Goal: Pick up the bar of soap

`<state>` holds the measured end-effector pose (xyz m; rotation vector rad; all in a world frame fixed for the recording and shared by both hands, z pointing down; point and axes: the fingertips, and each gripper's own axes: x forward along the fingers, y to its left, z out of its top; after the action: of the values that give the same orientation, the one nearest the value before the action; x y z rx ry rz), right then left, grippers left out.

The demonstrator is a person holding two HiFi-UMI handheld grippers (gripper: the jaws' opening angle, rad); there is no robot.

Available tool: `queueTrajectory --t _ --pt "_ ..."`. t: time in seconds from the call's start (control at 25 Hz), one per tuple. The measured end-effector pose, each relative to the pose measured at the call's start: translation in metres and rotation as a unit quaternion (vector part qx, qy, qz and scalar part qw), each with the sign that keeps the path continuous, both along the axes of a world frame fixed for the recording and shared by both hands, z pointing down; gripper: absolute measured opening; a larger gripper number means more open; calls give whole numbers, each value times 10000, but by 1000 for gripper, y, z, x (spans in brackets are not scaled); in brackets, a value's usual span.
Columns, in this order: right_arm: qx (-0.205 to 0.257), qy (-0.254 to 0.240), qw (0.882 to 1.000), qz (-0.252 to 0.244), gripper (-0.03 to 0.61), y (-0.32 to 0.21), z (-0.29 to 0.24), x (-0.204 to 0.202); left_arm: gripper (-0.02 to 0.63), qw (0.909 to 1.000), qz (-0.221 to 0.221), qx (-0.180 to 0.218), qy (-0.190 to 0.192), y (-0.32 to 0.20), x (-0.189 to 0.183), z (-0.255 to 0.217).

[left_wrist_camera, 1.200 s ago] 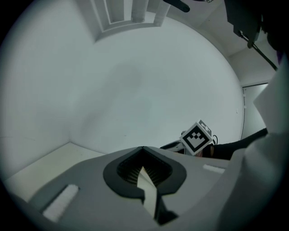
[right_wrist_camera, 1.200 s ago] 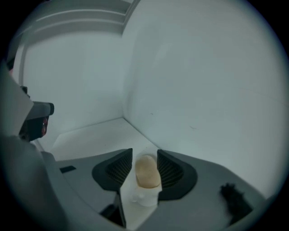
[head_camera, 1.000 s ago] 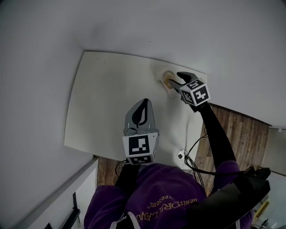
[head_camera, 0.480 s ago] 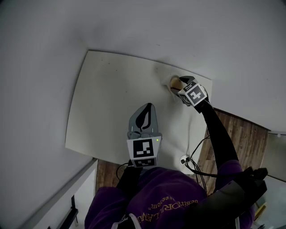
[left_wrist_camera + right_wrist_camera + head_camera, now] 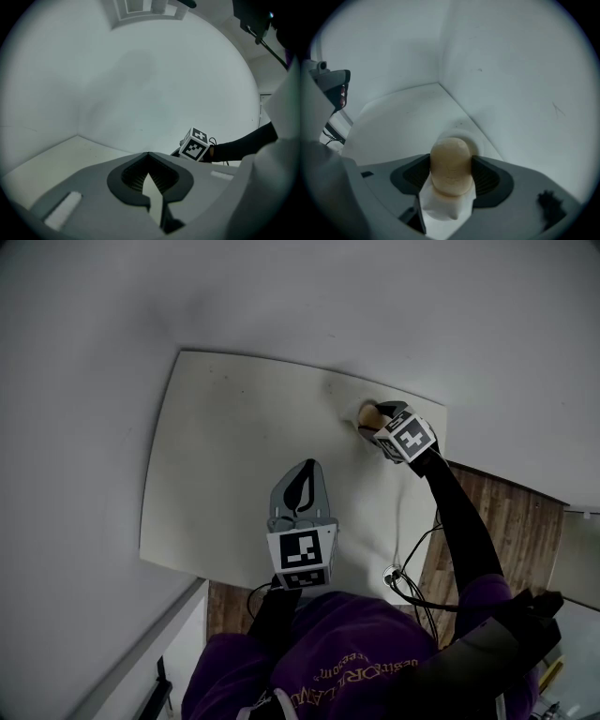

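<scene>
The tan bar of soap (image 5: 450,164) lies on a round white dish (image 5: 477,143) near the table's far right corner, close to the wall. My right gripper (image 5: 450,158) is open around it, one ribbed pad (image 5: 490,180) on each side, close against the bar. In the head view only a sliver of the soap (image 5: 368,415) shows beside the right gripper (image 5: 381,418). My left gripper (image 5: 299,472) hovers over the table's near edge, shut and empty, its tips meeting (image 5: 148,153).
The white table (image 5: 234,446) fills a corner between two pale walls. A black cable (image 5: 405,577) hangs by its near right edge over the wooden floor (image 5: 506,521). The right gripper's marker cube (image 5: 194,145) shows in the left gripper view.
My right gripper has moved in over the soap and dish, which now sit mostly hidden beneath it. The left gripper has hardly shifted.
</scene>
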<state>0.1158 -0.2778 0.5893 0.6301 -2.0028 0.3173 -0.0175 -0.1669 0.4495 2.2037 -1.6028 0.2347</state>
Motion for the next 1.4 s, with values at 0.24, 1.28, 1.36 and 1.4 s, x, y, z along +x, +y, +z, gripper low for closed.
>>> queueTrajectory --t 0.24,1.28,1.36,1.4 --pt "-19 18 10000 -63 274 1 -2 -1 5 9999 22 -117 -49 1 0 7" --pt "2845 -2533 9108 1593 273 48 -237 14 5 9955 384 860 -33 15 38 -66" --pt "3095 -2933 8865 1797 273 60 -266 16 5 9940 408 1018 -56 15 40 -77" --pt "3227 -3067 8762 1845 273 66 -279 17 5 9928 399 1123 -82 14 40 -85"
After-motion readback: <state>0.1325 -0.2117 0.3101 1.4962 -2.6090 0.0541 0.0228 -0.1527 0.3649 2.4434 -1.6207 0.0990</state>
